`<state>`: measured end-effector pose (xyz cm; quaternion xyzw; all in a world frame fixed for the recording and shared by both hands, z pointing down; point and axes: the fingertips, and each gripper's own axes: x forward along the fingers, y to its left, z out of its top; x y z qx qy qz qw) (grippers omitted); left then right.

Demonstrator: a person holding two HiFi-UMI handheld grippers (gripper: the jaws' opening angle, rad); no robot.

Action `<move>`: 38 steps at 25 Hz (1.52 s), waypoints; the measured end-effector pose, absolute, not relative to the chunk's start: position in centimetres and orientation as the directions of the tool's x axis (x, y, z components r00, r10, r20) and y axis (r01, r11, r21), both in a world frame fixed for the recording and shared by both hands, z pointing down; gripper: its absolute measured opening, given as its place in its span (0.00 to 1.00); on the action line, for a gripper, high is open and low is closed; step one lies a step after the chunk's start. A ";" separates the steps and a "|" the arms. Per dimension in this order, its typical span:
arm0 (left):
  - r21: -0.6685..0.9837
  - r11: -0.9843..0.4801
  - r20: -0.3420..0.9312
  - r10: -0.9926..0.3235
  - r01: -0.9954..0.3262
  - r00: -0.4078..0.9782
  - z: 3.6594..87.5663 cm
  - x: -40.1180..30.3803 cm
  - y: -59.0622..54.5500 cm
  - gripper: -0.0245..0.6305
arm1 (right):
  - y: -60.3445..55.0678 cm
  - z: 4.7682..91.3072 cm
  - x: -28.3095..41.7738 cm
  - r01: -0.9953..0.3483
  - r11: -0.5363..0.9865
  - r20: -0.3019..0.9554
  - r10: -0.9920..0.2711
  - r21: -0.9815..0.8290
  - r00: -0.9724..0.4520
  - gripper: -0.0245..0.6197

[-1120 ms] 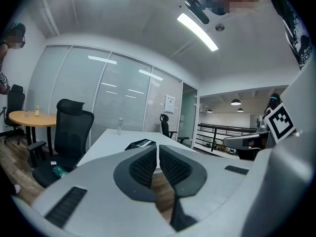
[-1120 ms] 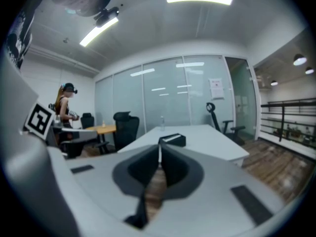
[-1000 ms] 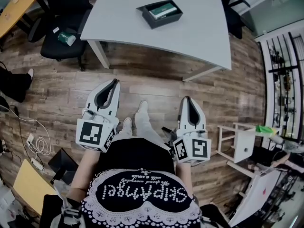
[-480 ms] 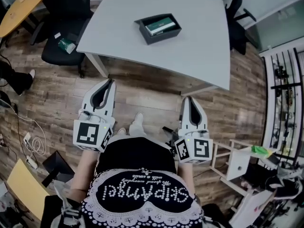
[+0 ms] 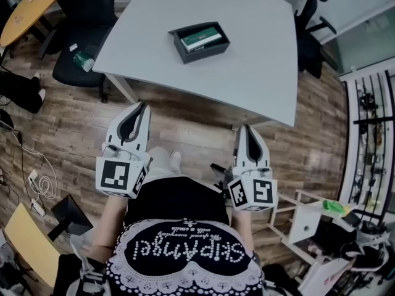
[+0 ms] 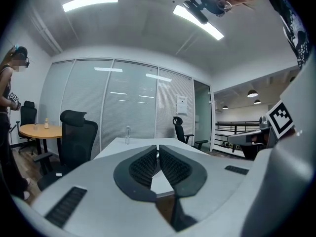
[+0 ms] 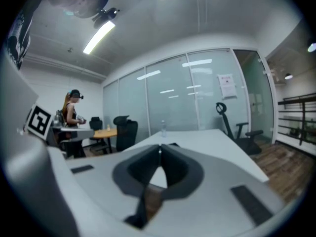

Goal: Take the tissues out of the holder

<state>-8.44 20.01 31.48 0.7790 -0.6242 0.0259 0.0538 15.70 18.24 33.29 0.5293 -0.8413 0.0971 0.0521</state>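
Head view: the dark tissue holder [image 5: 207, 50], green tissue pack [image 5: 200, 37] inside, sits on the grey table [image 5: 259, 60] ahead of both grippers, long axis crosswise. Left gripper [image 5: 145, 106] and right gripper [image 5: 245, 129], jaws closed and empty, hang short of it; left looks marginally nearer.

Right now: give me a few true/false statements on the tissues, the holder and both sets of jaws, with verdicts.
1. The tissues lie in the holder on the table. True.
2. The left gripper grips the tissues. False: its jaws are together, with nothing between them.
3. The jaws of the right gripper stand wide apart. False: they are together.
4. Both grippers are over the floor, short of the table. True.
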 end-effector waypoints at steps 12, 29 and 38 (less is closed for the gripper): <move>0.038 -0.244 0.111 -0.963 -0.969 0.247 31.2 -6.9 18.9 0.10 | 18.0 34.2 17.2 -0.912 0.387 0.209 -0.889 -0.137 -0.408 0.09; 0.069 -0.278 0.138 -0.948 -0.958 0.286 32.1 -10.9 10.9 0.10 | 10.6 34.4 13.0 -0.924 0.356 0.240 -0.893 -0.139 -0.380 0.09; 0.054 -0.344 0.119 -0.930 -0.937 0.348 30.7 -13.8 3.8 0.10 | 5.2 33.3 11.0 -0.950 0.284 0.242 -0.920 -0.127 -0.307 0.09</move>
